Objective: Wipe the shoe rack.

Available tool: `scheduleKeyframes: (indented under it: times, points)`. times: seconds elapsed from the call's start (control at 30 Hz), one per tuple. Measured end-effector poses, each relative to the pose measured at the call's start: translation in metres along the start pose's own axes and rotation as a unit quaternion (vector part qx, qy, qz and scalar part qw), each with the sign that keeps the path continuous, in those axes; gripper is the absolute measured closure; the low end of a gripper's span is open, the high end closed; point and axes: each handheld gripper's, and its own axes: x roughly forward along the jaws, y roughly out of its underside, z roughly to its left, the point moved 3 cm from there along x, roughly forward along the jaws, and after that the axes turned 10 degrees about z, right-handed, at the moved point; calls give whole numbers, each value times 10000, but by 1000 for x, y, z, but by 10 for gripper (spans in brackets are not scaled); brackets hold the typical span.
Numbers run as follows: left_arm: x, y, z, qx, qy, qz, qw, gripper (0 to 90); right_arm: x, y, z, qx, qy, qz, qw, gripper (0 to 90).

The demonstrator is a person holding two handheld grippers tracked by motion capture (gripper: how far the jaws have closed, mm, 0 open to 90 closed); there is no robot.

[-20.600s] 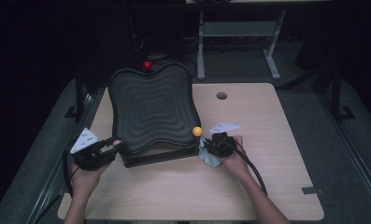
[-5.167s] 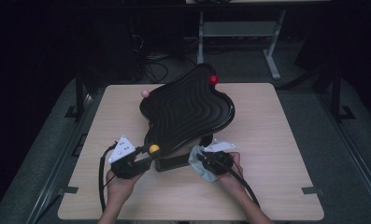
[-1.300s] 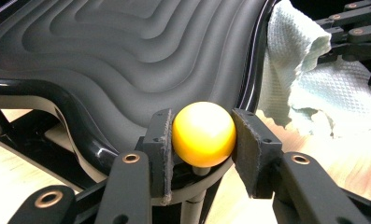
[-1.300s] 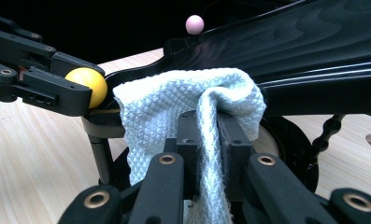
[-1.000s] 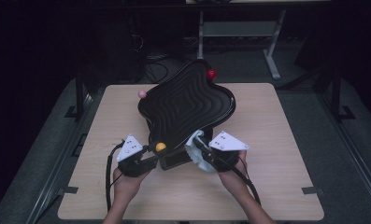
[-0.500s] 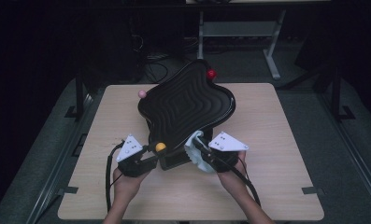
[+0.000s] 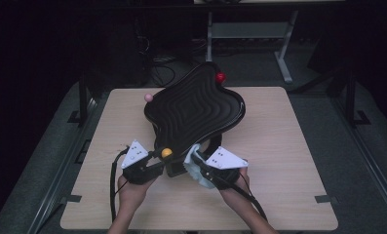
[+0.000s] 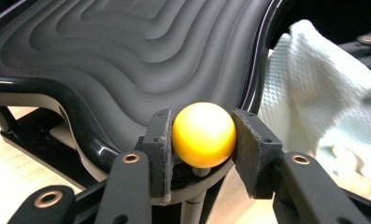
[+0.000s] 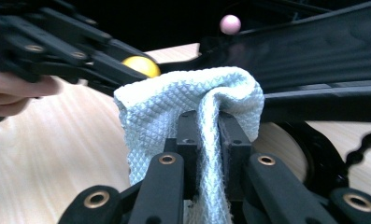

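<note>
A black board (image 7: pixel 196 112) with a rippled top stands tilted on a stand on the wooden table (image 7: pixel 288 146). Round knobs stick out of its rim: a red one (image 7: pixel 220 77) at the far side, a pink one (image 7: pixel 148 97) at the left, a yellow one (image 7: pixel 166 152) at the near edge. My left gripper (image 7: pixel 158 161) is shut on the yellow knob (image 8: pixel 203 134), with both pads (image 8: pixel 160 140) pressed against it. My right gripper (image 7: pixel 202 168) is shut on a white waffle cloth (image 9: pixel 192 100), which lies against the board's near rim (image 9: pixel 314 84) beside the yellow knob (image 9: pixel 139 65).
The black stand (image 8: pixel 29 135) under the board rests on the table between the two hands. The person's hand (image 9: pixel 15 93) on the left gripper shows close to the cloth. Beyond the table's far edge stand a metal frame (image 7: pixel 249 34) and some cables.
The right gripper has slid the cloth a little to the left along the board's near rim, toward the yellow knob. The left gripper and the board have stayed put.
</note>
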Motion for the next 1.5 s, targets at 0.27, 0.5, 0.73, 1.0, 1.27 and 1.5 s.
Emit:
scheduleKeyframes:
  times: [0.27, 0.5, 0.73, 1.0, 1.27, 1.5]
  points:
    - [0, 0, 1, -36, -1, -7, 10000, 602, -8, -5, -2, 3, 47, -246, 9997, 807]
    - [1, 0, 0, -45, 48, 2, 10000, 602, 6, 0, 1, -236, 5, -90, 9997, 806]
    - [3, -1, -4, -16, 105, -5, 9999, 603, -1, -1, -26, 139, 419, -241, 9987, 806]
    - [2, -1, -3, -18, 131, 10, 9999, 603, 18, 7, 11, -363, -14, 25, 9993, 806]
    - [3, -1, -4, -91, 145, -13, 9999, 601, 8, 7, -12, 54, 267, -121, 9996, 807]
    - [0, 0, 0, -69, 156, 14, 9999, 602, 11, 8, -5, -168, 169, -10, 9997, 807]
